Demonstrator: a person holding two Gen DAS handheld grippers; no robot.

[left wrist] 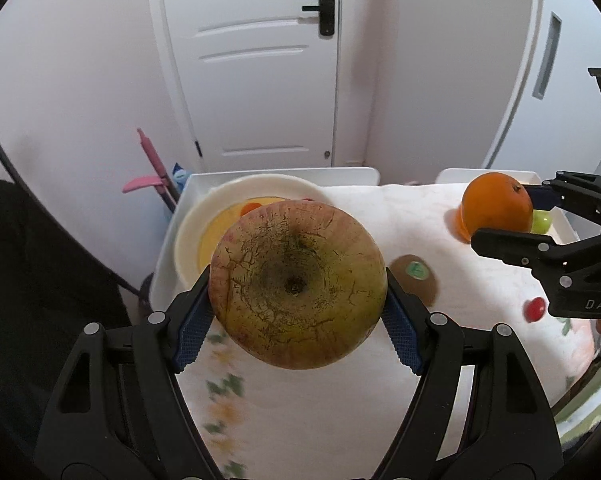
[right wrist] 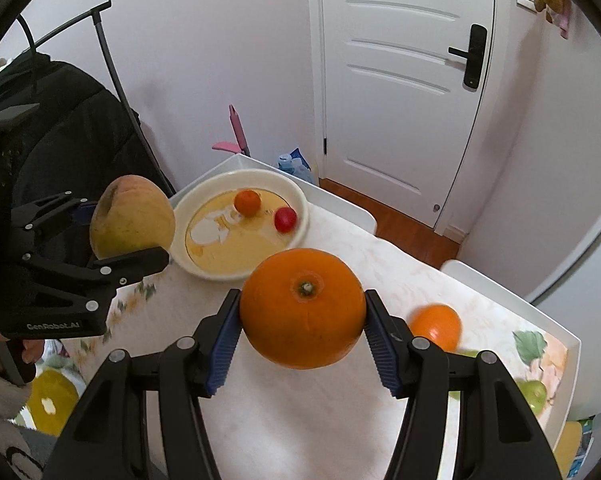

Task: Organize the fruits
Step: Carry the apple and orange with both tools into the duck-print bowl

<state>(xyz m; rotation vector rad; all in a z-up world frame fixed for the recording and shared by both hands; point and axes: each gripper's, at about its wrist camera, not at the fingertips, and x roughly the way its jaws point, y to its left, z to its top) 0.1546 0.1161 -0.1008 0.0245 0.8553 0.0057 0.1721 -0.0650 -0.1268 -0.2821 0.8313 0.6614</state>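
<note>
Russet cracks web the yellow-green skin of the apple (left wrist: 298, 284), gripped between the blue pads of the left claw (left wrist: 298, 300) above the tabletop (left wrist: 340, 400), just before the cream bowl (right wrist: 240, 232). Glossy and round, the large orange (right wrist: 302, 308) sits clamped in the right claw (right wrist: 302, 320), stem end up. A small orange (right wrist: 247, 202) and a red tomato (right wrist: 285, 219) lie in the bowl. Bare cloth spreads between bowl, kiwi (left wrist: 414, 278) and the second orange (right wrist: 436, 326) near the right edge.

Left gripper (left wrist: 298, 286) and right gripper (right wrist: 302, 314) angled downward, each clamped on fruit.
</note>
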